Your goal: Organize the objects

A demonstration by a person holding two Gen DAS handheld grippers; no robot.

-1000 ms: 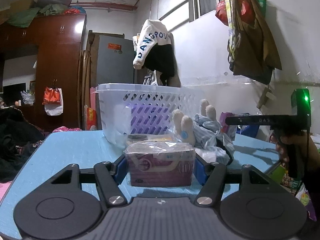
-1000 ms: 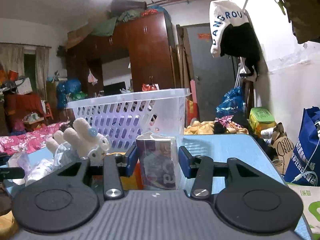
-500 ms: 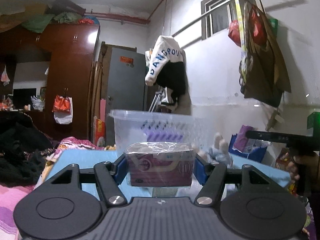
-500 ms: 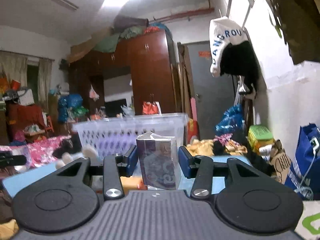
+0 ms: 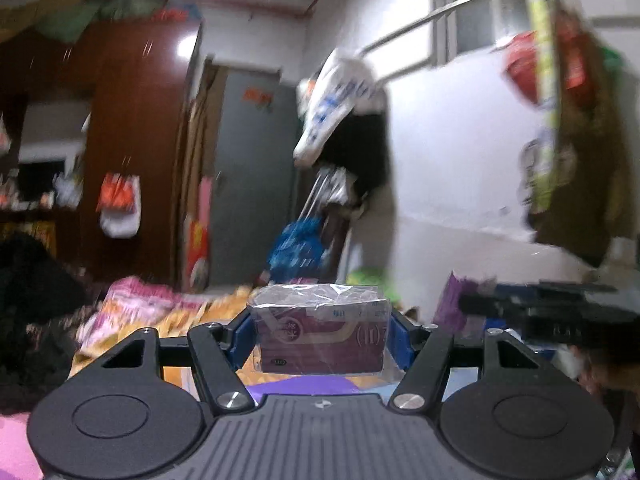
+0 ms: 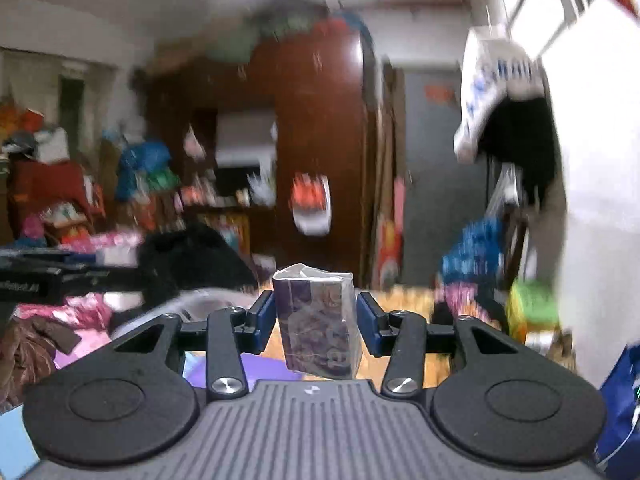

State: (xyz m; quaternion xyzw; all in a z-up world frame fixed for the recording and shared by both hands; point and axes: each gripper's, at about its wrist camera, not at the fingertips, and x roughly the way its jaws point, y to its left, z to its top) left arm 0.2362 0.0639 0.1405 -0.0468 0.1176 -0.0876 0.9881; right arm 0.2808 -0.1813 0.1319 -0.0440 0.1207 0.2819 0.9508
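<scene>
My left gripper (image 5: 320, 334) is shut on a maroon tissue packet (image 5: 320, 340) in clear wrap, held flat between the blue pads, high in the air. My right gripper (image 6: 316, 318) is shut on a purple packet (image 6: 318, 328) that stands upright between its pads. The white basket's rim (image 6: 188, 300) shows only as a blurred curve low in the right wrist view, with a purple patch (image 6: 240, 368) below it. Each gripper shows in the other's view: the right gripper (image 5: 552, 316) at the right edge, the left gripper (image 6: 44, 280) at the left edge. Both views are motion-blurred.
A corner of the blue table (image 6: 12, 440) shows at the bottom left. Behind are a dark red wardrobe (image 5: 132, 140), a grey door (image 5: 256, 168), a white and black jacket (image 5: 344, 120) hanging on the wall, hung bags (image 5: 568, 140) and heaps of clothes (image 5: 132, 312).
Both grippers rose and moved forward with their packets still held. The basket, plush toy and blue tabletop sank out of the left view, and only the basket rim remains in the right view.
</scene>
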